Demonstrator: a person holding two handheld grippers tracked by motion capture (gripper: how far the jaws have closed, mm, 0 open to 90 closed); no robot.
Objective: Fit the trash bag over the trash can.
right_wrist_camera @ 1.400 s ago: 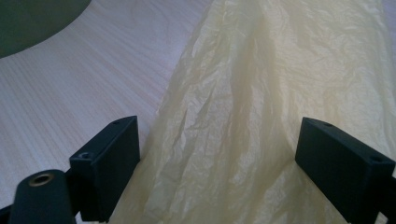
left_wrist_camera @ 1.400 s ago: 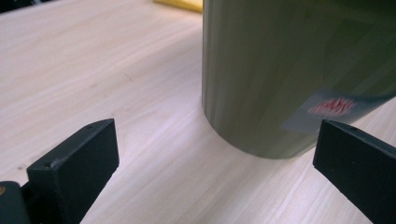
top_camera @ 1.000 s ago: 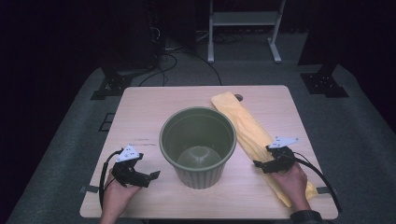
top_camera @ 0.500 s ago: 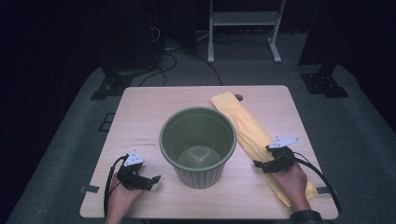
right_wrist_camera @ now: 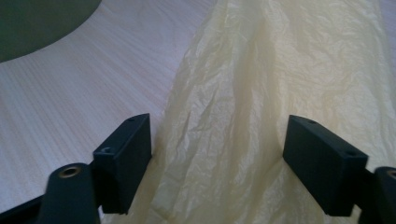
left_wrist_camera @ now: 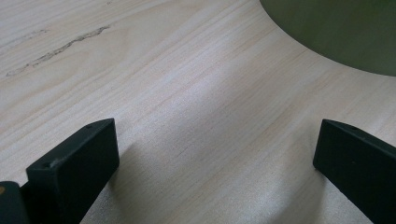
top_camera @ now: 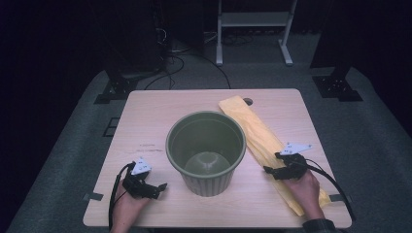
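Note:
A green plastic bucket stands upright and empty in the middle of the wooden table. A long, crinkled yellow plastic bag lies flat to its right, running from the far side to the near right edge. My right gripper rests low over the bag's near half. Its jaws have just been closing and still stand apart, with bag between them but not pinched. My left gripper sits near the front left, open over bare wood, just short of the bucket's wall.
The bucket's dark side sits to the left of the bag. A round cable hole lies at the bag's far end. Tape tabs mark the front corners. Dark floor, stands and cables surround the table.
The left gripper has come down and toward the table's front edge, then held still. The right hand stays in place on the bag.

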